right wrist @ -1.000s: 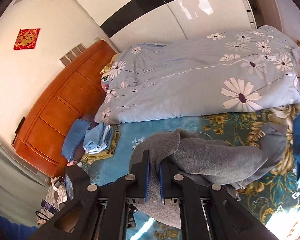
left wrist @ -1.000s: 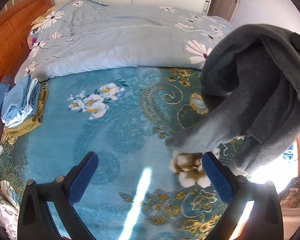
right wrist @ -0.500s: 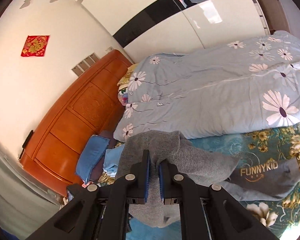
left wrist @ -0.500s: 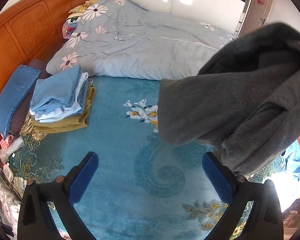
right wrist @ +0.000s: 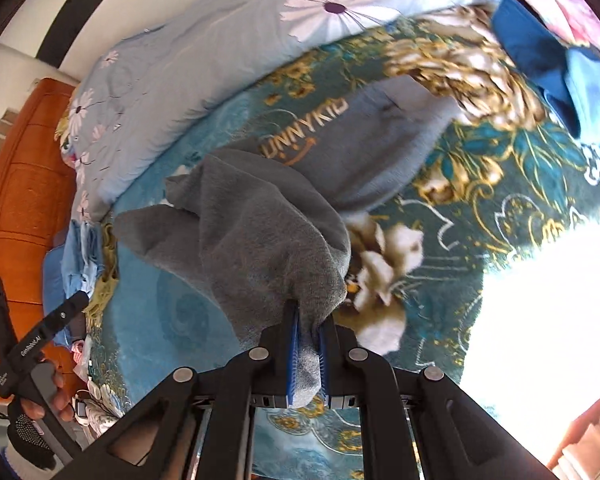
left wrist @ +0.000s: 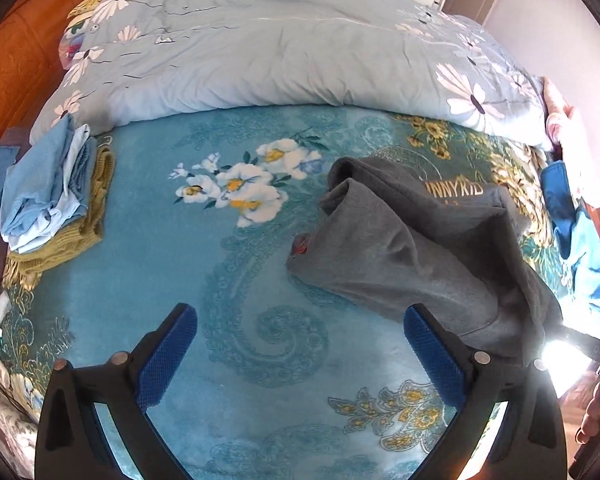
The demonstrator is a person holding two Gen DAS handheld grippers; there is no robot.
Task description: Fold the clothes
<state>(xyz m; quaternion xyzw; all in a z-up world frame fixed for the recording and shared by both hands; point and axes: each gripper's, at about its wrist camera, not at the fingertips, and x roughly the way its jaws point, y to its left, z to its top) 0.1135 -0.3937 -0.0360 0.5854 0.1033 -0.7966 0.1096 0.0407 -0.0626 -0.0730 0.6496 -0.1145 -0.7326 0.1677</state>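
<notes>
The bedspread [left wrist: 148, 264] is teal blue, woven with darker paisley swirls, white-and-yellow blossom sprays and gold flower clusters. On it, the sweatshirt [left wrist: 384, 256] is charcoal grey with gold lettering, and a small red spot shows at its edge nearest the white blossoms. Beyond the bedspread, the duvet [left wrist: 284, 44] is pale blue-grey, printed with white daisies that have dark centres. At the bedspread's left edge, the stack of folded clothes [left wrist: 48, 196] is light blue and white over an olive-yellow knit. At its right edge, a loose garment [left wrist: 580, 236] is royal blue and sky blue. The headboard [left wrist: 16, 60] behind the stack is orange-brown wood. The left gripper's pads [left wrist: 166, 362] are bright blue on black fingers.
</notes>
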